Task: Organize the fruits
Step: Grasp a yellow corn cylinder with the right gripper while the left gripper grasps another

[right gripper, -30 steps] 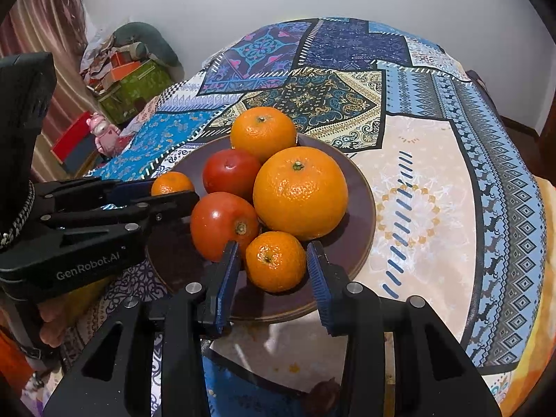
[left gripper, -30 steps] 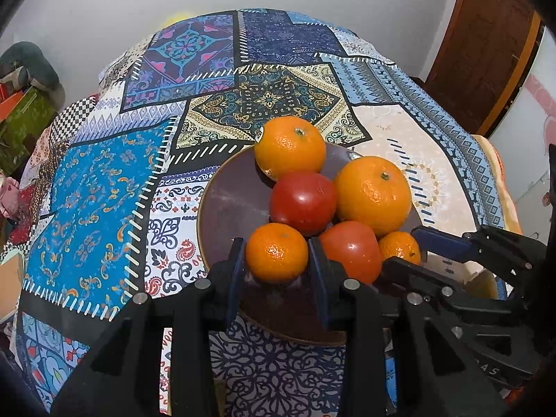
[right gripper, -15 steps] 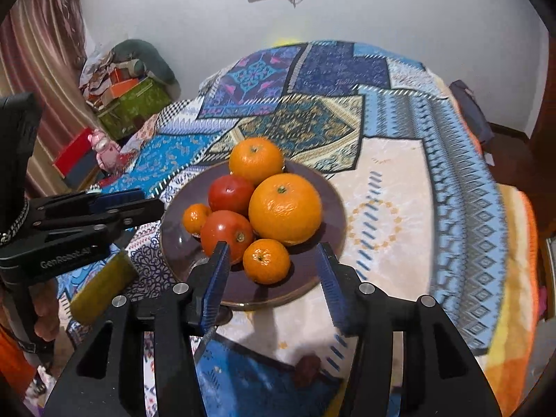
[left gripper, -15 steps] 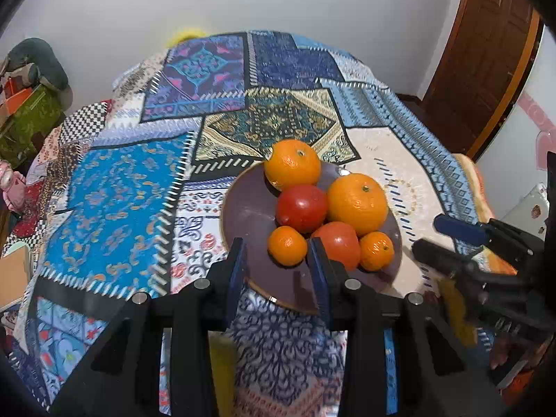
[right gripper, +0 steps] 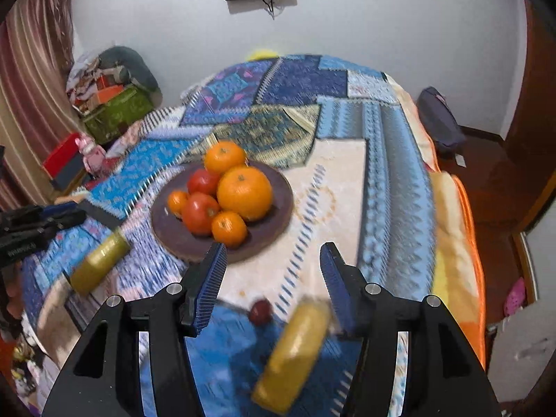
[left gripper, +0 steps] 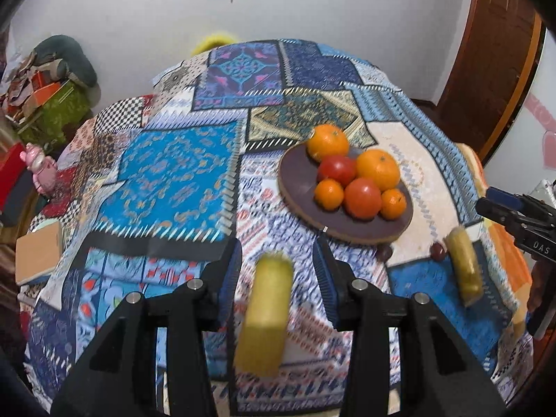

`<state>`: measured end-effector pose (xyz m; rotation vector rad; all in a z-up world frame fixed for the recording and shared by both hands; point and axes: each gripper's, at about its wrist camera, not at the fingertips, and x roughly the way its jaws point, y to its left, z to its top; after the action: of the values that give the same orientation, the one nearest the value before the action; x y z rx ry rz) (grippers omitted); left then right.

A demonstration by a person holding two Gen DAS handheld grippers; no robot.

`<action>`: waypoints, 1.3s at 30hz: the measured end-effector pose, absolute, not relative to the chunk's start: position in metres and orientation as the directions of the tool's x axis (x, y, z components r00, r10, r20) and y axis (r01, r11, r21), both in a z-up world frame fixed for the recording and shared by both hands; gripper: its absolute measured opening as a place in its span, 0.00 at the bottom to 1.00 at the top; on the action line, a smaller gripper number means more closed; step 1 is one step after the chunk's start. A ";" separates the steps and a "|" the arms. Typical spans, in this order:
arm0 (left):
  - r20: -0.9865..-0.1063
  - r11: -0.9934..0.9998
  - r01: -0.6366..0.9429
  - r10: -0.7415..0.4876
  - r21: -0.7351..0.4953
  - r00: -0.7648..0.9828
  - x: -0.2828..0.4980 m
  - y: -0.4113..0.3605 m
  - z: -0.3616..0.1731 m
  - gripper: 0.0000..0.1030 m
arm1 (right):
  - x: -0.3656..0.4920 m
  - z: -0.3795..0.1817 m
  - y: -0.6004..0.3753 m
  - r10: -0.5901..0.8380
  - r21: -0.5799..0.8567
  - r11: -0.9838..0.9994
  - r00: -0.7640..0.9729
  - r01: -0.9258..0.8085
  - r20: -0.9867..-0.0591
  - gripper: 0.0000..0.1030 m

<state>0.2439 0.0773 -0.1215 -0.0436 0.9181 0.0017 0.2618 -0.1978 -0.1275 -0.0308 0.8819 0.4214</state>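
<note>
A dark round plate (left gripper: 302,187) (right gripper: 278,187) on the patterned tablecloth holds several oranges (left gripper: 378,169) (right gripper: 244,193) and two tomatoes (left gripper: 362,197) (right gripper: 199,212). My left gripper (left gripper: 277,269) is open and empty, pulled back from the plate, with a yellow cylinder (left gripper: 266,316) lying below it. My right gripper (right gripper: 272,279) is open and empty, with another yellow cylinder (right gripper: 293,351) under its right finger and a small dark red fruit (right gripper: 260,311) beside it. Each gripper shows in the other's view, the right one (left gripper: 514,215) and the left one (right gripper: 38,222).
The table (left gripper: 173,173) is round with a drop at every edge. A second yellow cylinder (left gripper: 464,266) and small dark fruits (left gripper: 384,252) lie near the front right. A tan book (left gripper: 38,252) sits at the left edge. Boxes and a toy (left gripper: 36,166) are on the floor.
Both grippers have pulled back and up from the plate, leaving the small oranges on it. The yellow cylinders and dark fruits have come into view.
</note>
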 end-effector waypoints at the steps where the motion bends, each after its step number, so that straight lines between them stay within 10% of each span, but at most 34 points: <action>1: -0.797 0.999 -0.022 -0.016 -0.037 0.604 0.241 0.079 -0.124 0.41 | 0.259 -0.130 -0.201 0.340 0.145 0.920 0.553 -0.365 -0.761 0.51; 39: -0.869 0.998 -0.045 -0.013 -0.041 0.495 0.236 0.076 -0.197 0.37 | 0.239 -0.195 -0.209 0.322 0.174 0.924 0.442 -0.342 -0.837 0.34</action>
<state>0.2357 0.0762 -0.1974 -0.0608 1.0525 0.0193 0.2389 -0.2088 -0.1947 -0.0215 1.0336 0.4113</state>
